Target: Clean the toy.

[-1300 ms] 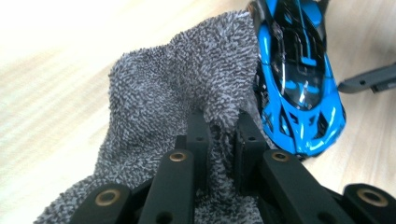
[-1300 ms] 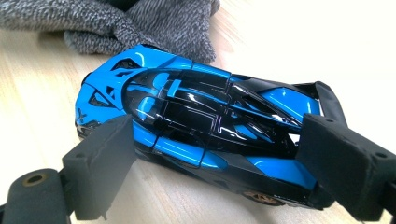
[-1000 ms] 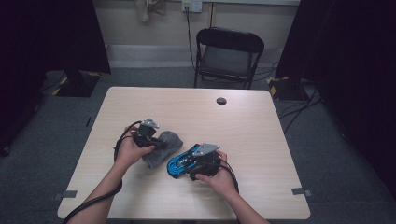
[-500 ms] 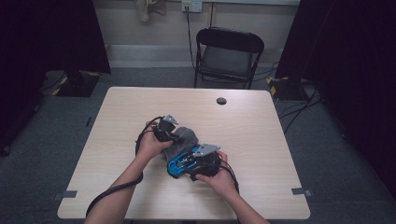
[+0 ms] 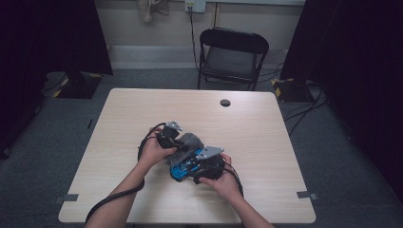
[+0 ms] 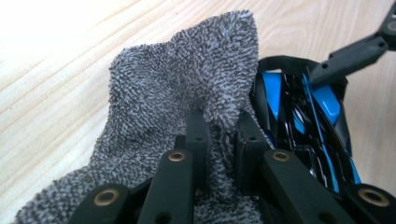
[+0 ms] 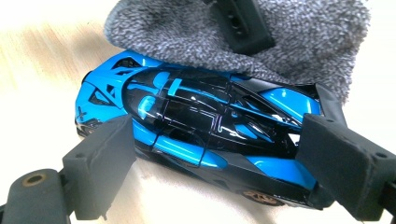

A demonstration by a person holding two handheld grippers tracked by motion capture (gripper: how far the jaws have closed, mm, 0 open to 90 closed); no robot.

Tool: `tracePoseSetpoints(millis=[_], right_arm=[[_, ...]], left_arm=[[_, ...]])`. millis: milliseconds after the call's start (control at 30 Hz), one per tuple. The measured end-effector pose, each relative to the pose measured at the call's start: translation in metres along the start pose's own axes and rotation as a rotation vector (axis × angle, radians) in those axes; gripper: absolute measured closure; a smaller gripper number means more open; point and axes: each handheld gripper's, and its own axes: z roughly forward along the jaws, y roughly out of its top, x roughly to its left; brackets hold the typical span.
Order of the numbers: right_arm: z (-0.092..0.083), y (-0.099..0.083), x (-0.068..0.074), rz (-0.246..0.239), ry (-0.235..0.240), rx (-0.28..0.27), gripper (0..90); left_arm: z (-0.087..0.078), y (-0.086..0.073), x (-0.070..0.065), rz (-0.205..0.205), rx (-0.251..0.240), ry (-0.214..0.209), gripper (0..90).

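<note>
Grey terry cloth pinched in the left gripper, fingers nearly together on a fold, laid against the blue toy car — likely for wiping. Right gripper spans the car nose to tail, fingers wide, steadying it on the table at centre.

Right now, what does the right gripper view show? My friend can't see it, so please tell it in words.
A blue and black toy car sits on a pale wooden table, with the right gripper and its black fingers clamped on the car's front and back ends. A fluffy grey cloth lies just behind the car, pinched by the left gripper.
</note>
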Motion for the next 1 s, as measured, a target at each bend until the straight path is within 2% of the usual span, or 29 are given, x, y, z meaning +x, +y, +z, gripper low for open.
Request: tracePoseSetpoints(millis=[133,533,1000], right_arm=[[0.000,0.000,0.000,-0.001,-0.001,-0.001,10.9],[0.000,0.000,0.000,-0.004,-0.001,0.003,10.9],[0.000,0.001,0.001,-0.007,-0.001,0.007,10.9]], left_arm=[[-0.007,-0.003,0.000,0.005,0.026,-0.003,79.3],[-0.029,-0.024,0.000,-0.007,0.042,-0.001,79.3],[-0.050,-0.047,-0.003,-0.021,0.038,0.001,79.5]])
